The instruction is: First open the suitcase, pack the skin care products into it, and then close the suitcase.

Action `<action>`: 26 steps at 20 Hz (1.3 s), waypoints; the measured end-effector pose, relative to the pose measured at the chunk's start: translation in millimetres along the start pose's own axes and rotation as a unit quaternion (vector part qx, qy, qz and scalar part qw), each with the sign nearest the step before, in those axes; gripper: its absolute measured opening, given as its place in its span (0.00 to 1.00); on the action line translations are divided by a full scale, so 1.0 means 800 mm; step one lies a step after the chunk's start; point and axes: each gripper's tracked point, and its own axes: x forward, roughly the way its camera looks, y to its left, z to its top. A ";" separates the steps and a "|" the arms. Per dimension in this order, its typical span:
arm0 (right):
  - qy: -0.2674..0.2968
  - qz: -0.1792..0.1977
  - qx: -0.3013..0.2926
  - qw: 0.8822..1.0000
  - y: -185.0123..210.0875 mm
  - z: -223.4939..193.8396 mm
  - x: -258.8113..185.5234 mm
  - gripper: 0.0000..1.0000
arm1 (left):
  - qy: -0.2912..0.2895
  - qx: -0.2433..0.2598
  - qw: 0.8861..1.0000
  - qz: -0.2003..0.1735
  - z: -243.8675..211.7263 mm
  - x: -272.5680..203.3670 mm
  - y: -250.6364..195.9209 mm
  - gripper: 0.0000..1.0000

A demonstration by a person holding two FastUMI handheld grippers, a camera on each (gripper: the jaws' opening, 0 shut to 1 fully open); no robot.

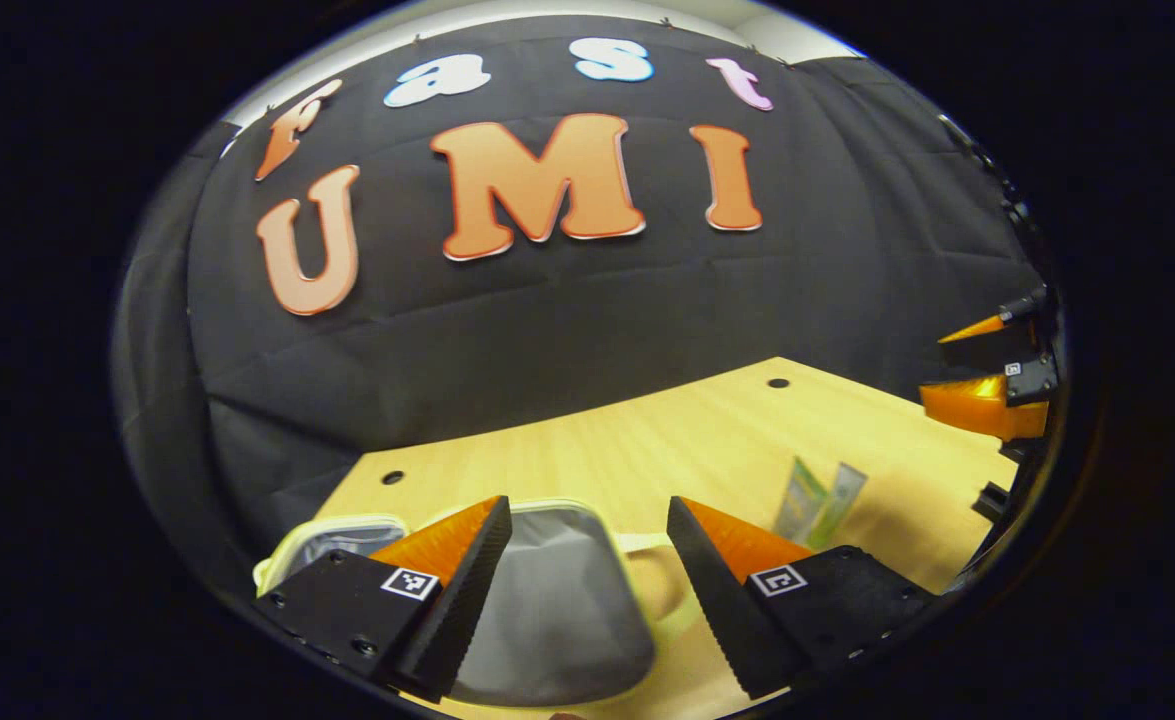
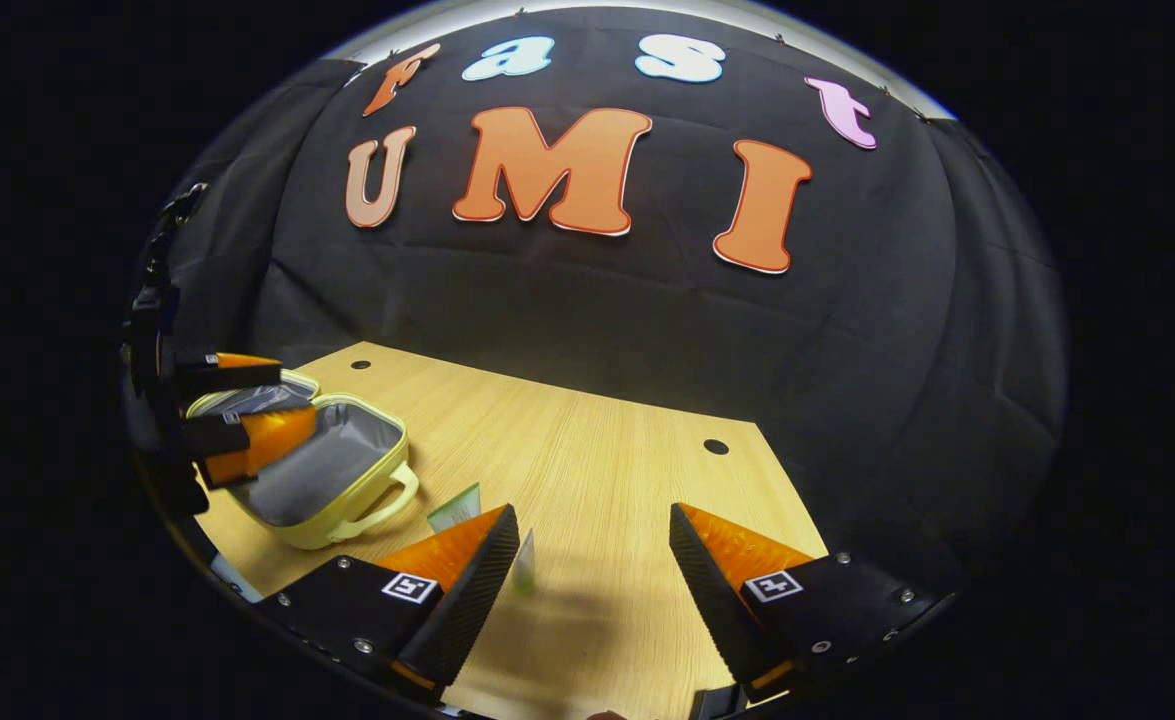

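Suitcase [image 2: 332,470] lies open at the table [image 2: 587,480] edge; both hand-held grippers, left [image 1: 587,590] and right [image 2: 592,590], gape wide, holding nothing.

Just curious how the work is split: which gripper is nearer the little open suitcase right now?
Left. The left gripper hangs right over the open suitcase, while the right gripper is off to its side, above the table near the skincare tubes.

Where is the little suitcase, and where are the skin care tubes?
suitcase [image 2: 319,478]: right gripper view, on its grey lining.
skin care tubes [image 1: 815,505]: left gripper view, on the middle of the pale green pair.
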 end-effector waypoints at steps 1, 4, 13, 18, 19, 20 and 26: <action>0.000 0.002 -0.001 1.000 -0.004 -0.002 0.000 0.96 | 0.003 0.005 1.000 -0.013 -0.006 0.001 -0.024 0.97; -0.001 0.005 -0.003 1.000 -0.018 -0.005 -0.003 0.96 | 0.013 0.015 0.999 -0.043 -0.020 0.008 -0.082 0.97; -0.006 0.005 0.005 1.000 -0.044 -0.036 -0.014 0.96 | 0.054 -0.010 0.993 -0.101 -0.091 0.085 -0.189 0.97; -0.001 -0.007 0.004 1.000 -0.051 -0.073 -0.015 0.96 | 0.070 -0.042 0.990 -0.113 -0.127 0.124 -0.212 0.74; 0.002 -0.005 0.004 1.000 -0.047 -0.079 -0.013 0.96 | 0.071 -0.048 0.989 -0.119 -0.130 0.126 -0.216 0.69; 0.004 -0.001 0.004 1.000 -0.043 -0.085 -0.010 0.96 | 0.065 -0.052 0.990 -0.117 -0.127 0.130 -0.215 0.61; 0.037 0.056 0.006 0.998 -0.001 -0.106 0.019 0.96 | 0.085 -0.049 0.991 -0.095 -0.101 0.105 -0.192 0.42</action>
